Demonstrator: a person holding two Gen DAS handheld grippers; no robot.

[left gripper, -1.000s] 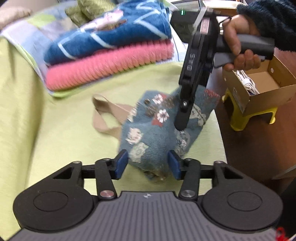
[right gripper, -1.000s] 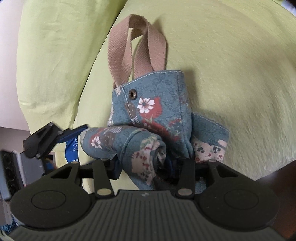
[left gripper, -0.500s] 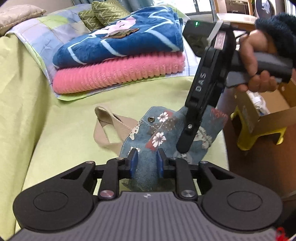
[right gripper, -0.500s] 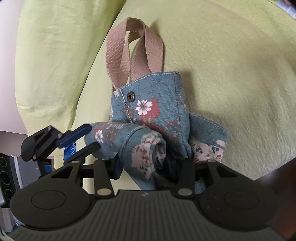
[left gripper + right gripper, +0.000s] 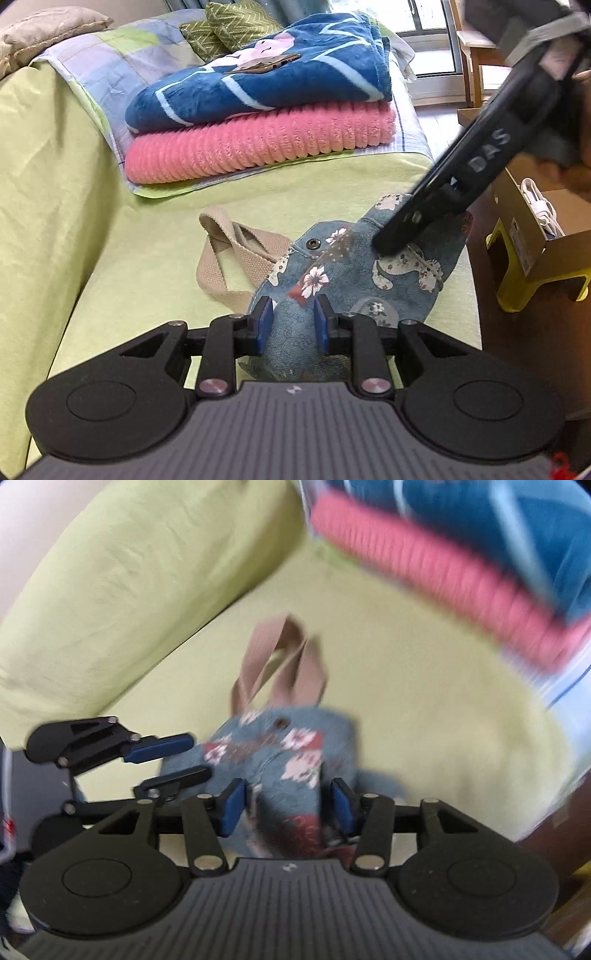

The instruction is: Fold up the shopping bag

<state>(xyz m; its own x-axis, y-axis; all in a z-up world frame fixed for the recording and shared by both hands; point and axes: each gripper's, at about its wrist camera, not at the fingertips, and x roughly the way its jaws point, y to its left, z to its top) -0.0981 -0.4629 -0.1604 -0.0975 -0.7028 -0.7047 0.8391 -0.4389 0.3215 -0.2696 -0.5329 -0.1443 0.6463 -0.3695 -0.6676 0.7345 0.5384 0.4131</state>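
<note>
Lying on the green-covered sofa seat (image 5: 155,236), the shopping bag (image 5: 373,280) is bunched into a partly folded bundle, its tan handles (image 5: 236,254) pointing away toward the sofa back.

Left gripper (image 5: 291,325): closed on a fold of the shopping bag at the near end of the bundle; both blue pads press the fabric.

Right gripper (image 5: 286,805): its jaws have just been opening. In the right wrist view, fabric sits between the pads, but that view is blurred and contact cannot be confirmed; the pads appear to stand clear of the cloth. In the left wrist view, its fingers slant down onto the far right part of the bundle.

Key relation: the long axis of the bundle runs from the handles toward the right gripper, roughly crosswise to the left gripper, which pinches one side. The left gripper is the anchor; the right gripper is likely free to re-grasp for the next fold.

Stacked blankets (image 5: 258,110) lie well beyond the handles.
</note>
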